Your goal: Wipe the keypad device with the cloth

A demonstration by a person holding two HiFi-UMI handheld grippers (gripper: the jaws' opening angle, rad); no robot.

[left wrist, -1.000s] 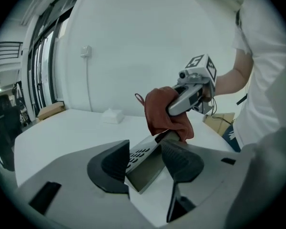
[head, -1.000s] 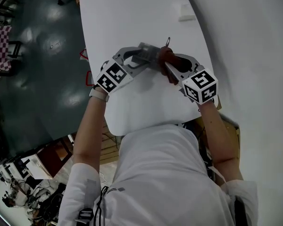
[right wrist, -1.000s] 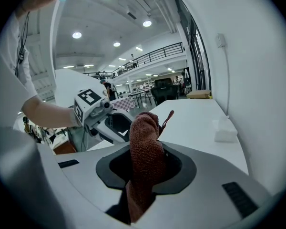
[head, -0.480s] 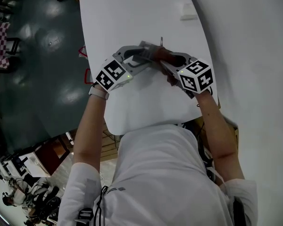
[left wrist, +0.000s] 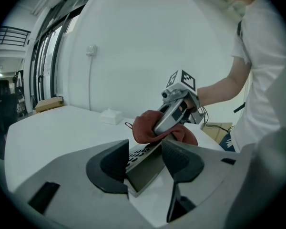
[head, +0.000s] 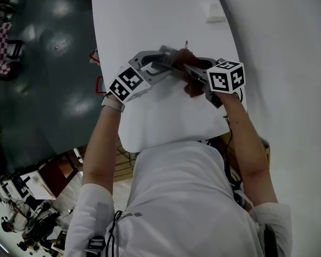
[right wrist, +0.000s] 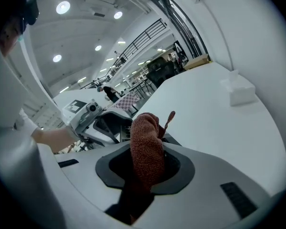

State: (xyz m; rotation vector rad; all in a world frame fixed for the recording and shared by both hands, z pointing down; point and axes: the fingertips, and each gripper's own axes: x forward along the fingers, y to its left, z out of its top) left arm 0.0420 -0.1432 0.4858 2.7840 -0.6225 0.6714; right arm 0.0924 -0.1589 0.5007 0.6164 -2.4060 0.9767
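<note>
The left gripper [left wrist: 144, 157] stays put, jaws clamped on the keypad [left wrist: 143, 171] over the white table [head: 150, 15]. The right gripper [right wrist: 145, 163], pinching the red cloth [right wrist: 145, 142], has rolled and sunk since a second ago; the cloth covers the keypad's far end.

A white tabletop [head: 150, 20] runs beside a curved white wall [head: 289, 47]. The dark glossy floor [head: 43, 90] catches glints; round ceiling lights [right wrist: 63, 7] glow overhead.

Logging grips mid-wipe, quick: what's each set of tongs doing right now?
Left tongs: closed on the keypad, holding it tilted.
Right tongs: closed on the cloth.
</note>
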